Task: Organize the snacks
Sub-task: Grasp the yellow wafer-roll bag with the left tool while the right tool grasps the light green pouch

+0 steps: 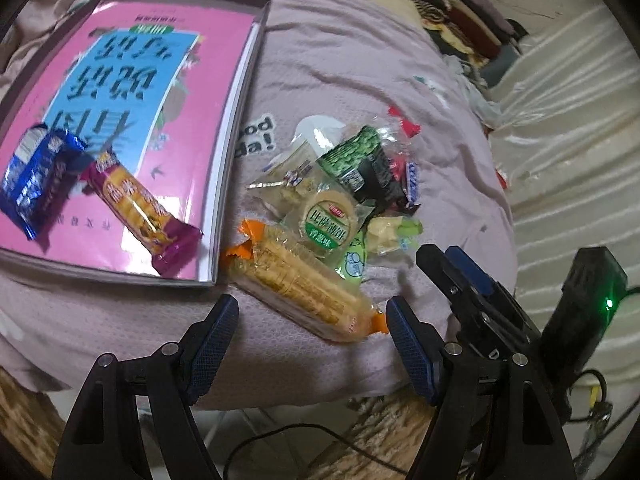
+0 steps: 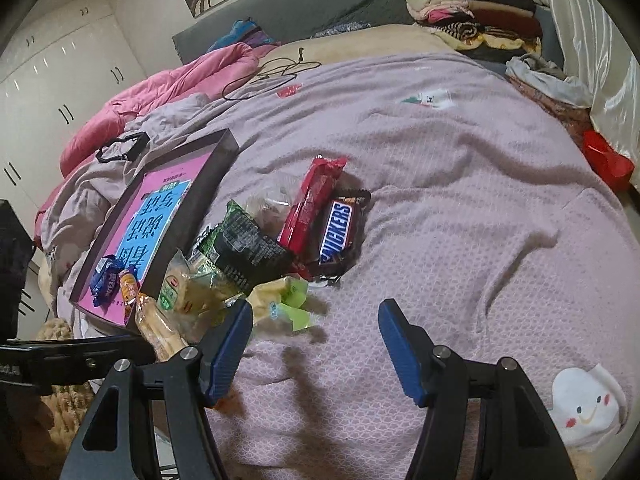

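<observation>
Hovering, left gripper (image 1: pixel 310 340) gaping empty, nearest the orange-ended cracker pack (image 1: pixel 304 292) lying diagonally just ahead between its fingers; right gripper (image 2: pixel 316 340) likewise gaping empty.

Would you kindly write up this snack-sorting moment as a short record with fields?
surface: lilac blanket on a bed
container: shallow box with a pink printed bottom
in the box: blue packet; magenta biscuit packet
loose pile: orange-ended cracker pack, round green-label biscuit, dark green packet, red bar, Snickers bar
left gripper: open, holding nothing, above the cracker pack
right gripper: open, holding nothing
</observation>
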A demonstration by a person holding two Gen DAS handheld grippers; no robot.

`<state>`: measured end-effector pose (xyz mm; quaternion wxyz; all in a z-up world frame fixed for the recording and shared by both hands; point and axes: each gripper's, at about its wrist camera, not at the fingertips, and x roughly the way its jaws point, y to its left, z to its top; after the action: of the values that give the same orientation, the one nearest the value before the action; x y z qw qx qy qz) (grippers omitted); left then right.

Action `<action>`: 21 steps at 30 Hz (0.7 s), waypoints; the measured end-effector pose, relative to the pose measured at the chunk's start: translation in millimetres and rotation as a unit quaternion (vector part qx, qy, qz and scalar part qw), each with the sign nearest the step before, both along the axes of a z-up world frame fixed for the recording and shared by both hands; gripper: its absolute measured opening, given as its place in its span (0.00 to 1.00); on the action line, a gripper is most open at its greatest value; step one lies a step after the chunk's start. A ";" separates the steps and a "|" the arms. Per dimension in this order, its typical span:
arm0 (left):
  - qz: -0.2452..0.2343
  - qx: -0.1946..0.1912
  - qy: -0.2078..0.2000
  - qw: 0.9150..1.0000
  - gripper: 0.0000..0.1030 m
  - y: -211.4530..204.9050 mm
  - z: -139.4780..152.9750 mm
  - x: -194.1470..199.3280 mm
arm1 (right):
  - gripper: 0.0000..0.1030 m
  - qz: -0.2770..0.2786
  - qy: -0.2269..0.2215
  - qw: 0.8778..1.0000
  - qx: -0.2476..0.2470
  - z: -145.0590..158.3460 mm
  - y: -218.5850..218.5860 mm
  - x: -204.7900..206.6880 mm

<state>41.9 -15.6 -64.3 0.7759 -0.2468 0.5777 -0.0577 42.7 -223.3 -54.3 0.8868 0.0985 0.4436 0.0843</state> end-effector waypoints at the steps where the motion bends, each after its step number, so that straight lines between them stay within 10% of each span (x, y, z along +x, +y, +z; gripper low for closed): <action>1: 0.001 -0.001 0.006 1.000 0.75 -2.4 -3.1 1.5 | 0.63 0.002 0.001 1.000 -0.001 -0.5 0.8 0.8; 17: 0.051 -0.014 0.051 0.997 0.72 -9.7 -35.5 14.9 | 0.62 0.062 0.022 0.998 -0.022 -21.5 29.6 28.2; 21: 0.052 -0.022 0.052 0.997 0.70 -7.7 -39.3 16.1 | 0.49 0.084 0.023 0.996 -0.006 -25.0 34.6 32.3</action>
<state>58.0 -23.3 -103.6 0.7412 -0.2961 0.6021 -0.0175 75.0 -188.7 -79.3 0.8666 0.0576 0.4712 0.1538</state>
